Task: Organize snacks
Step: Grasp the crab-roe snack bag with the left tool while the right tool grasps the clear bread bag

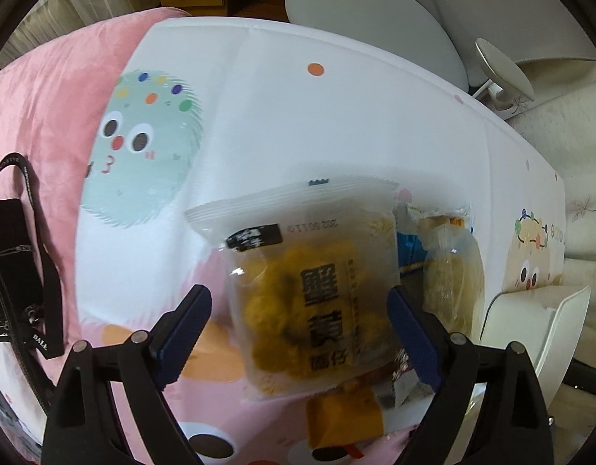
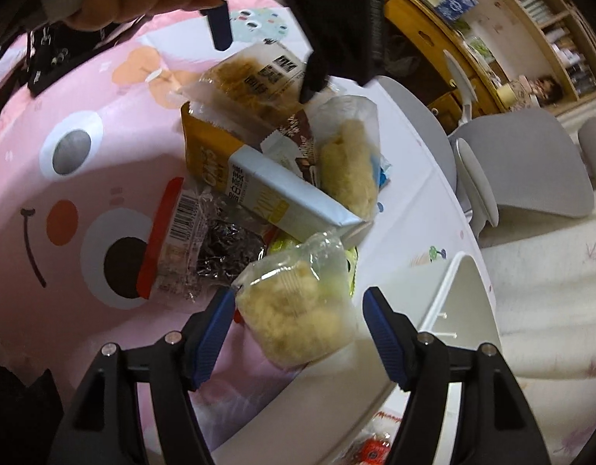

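A pile of snacks lies on a cartoon-print tablecloth (image 1: 298, 116). In the left wrist view my left gripper (image 1: 299, 312) is open, its blue pads on either side of a clear packet of yellow snack balls (image 1: 309, 290) with black print; the packet touches neither pad clearly. In the right wrist view that packet (image 2: 251, 73) tops the pile under the left gripper. My right gripper (image 2: 298, 323) is open around a clear bag of pale puffed snack (image 2: 298, 310). A pale blue box (image 2: 286, 197), an orange box (image 2: 204, 151) and a red-edged packet (image 2: 173, 240) lie in the pile.
A white bin (image 1: 530, 333) stands at the table's right edge and shows in the right wrist view (image 2: 449, 310). A black strap and bag (image 1: 22, 255) lie on the left. Grey chairs (image 1: 375, 15) stand beyond the table. Another pale snack bag (image 2: 348, 159) lies by the pile.
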Motion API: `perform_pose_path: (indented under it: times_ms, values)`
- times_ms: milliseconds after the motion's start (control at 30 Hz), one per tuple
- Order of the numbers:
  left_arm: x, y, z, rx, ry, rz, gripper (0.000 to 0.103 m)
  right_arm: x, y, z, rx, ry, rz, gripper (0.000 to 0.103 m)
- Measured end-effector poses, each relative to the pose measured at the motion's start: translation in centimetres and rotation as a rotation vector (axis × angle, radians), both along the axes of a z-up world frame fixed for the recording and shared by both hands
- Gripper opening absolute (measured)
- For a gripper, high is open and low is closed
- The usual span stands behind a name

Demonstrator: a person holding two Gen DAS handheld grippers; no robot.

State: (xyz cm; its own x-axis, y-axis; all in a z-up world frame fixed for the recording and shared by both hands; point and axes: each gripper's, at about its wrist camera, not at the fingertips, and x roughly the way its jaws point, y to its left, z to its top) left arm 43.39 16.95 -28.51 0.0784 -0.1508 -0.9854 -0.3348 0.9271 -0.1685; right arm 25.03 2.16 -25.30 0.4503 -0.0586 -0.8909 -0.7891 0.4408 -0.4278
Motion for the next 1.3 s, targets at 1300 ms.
perform_pose_path:
  times_ms: [1300]
  values:
    - [-6.8,4.1,3.1,-0.037,-0.018,0.106,0.075,-3.7,2.0,1.7,-0.034,0.130,-0.033,0.040]
